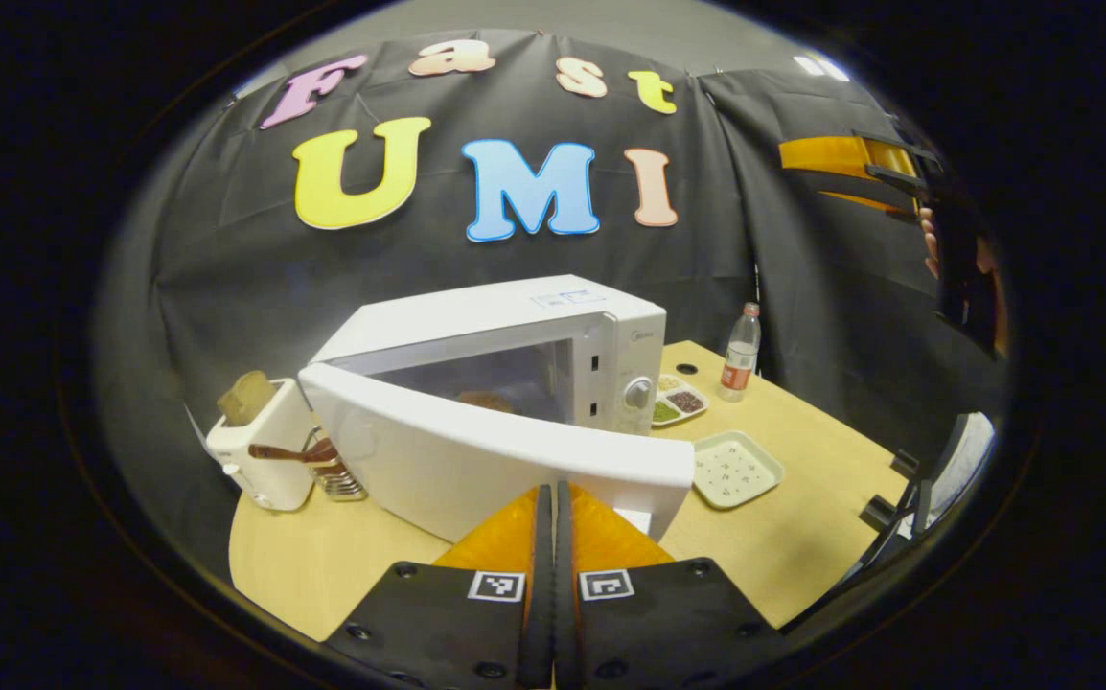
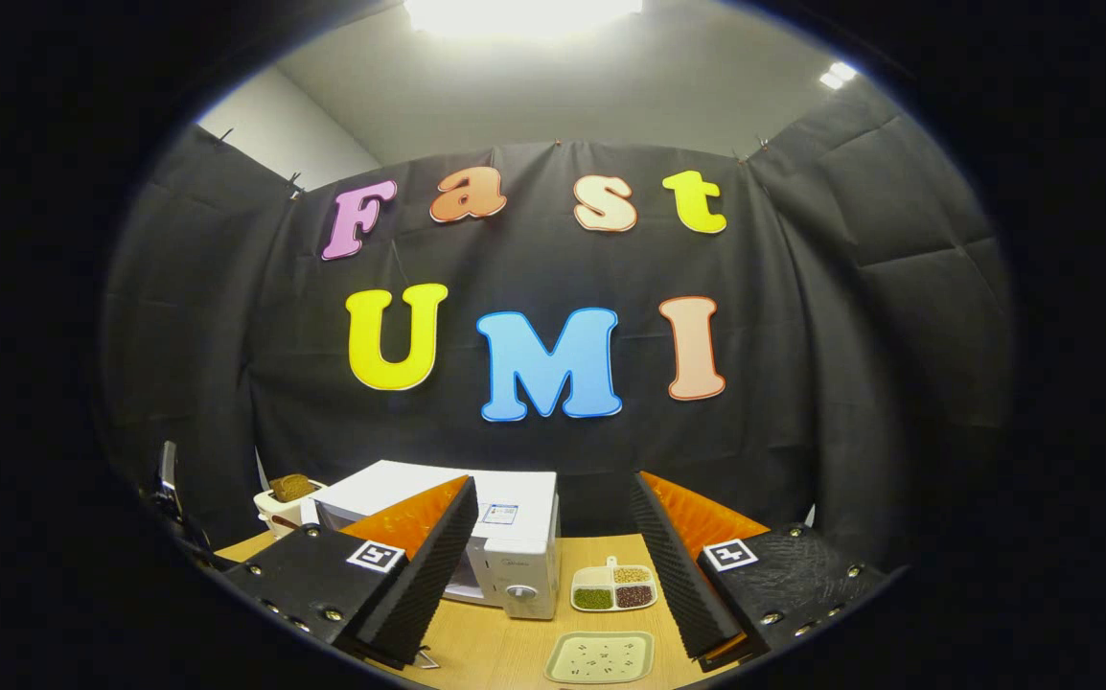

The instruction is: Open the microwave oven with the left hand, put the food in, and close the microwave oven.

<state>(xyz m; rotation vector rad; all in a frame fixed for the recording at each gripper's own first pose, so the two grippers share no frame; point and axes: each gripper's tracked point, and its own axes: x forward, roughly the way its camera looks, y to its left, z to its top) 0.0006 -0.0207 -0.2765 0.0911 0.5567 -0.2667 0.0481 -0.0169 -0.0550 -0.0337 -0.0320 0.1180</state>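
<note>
- Microwave (image 1: pixel 553 335) stood on the wooden table (image 1: pixel 802 537) with its door (image 1: pixel 476 460) swung partway open toward the left gripper (image 1: pixel 553 537); the door's free edge lay just beyond that gripper's pressed-together fingers, which pinched nothing.
- Food, a brownish piece (image 1: pixel 486 398), appeared to sit inside the cavity, seen through the gap above the door, so closing looked like the step left to do.
- Risk one: a push from closed fingertips near the door's free end could slide off the smooth panel, and the gripper might strike the front of the oven.
- Risk two: a hard shove could shift the whole oven toward the toaster (image 1: pixel 261 450) and the utensil rack (image 1: pixel 333 470) just beside the door's hinge side, toppling the bread slice (image 1: pixel 246 395) standing in the toaster.
- Risk three: a gentle push might leave the latch unseated, with the door resting ajar.
- The right gripper (image 2: pixel 553 565) hung spread wide and empty, raised above the table; from its view the microwave, the three-part dish of beans (image 2: pixel 613 587) and the pale square tray (image 2: pixel 599 657) lay below. Dropping it carelessly could knock those dishes.
- The bottle (image 1: pixel 740 353) stood well apart, behind the dishes, and seemed safe from the swing.
</note>
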